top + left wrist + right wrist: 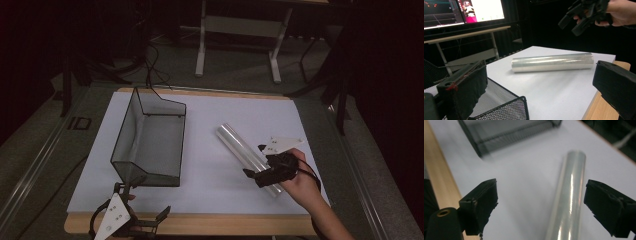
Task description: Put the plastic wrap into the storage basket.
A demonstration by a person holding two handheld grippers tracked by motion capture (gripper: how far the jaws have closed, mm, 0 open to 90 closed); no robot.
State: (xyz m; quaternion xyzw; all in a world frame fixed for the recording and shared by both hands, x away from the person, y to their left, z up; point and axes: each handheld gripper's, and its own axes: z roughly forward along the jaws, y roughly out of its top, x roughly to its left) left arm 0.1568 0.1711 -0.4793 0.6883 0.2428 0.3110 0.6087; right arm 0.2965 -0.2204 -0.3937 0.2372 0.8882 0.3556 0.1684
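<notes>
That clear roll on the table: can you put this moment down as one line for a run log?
clear roll: lying on white table, not gripped | right gripper: open, above roll | left gripper: open, at near edge | mesh tray: left

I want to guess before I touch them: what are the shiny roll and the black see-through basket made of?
The roll looks like clear plastic film wound tightly: it is glossy and see-through, with bright streaks of light along it. The basket looks like thin metal mesh painted black: you can see tiny holes all over its walls, and a stiff rim. It might be coated wire; the pictures leave that open.
</notes>
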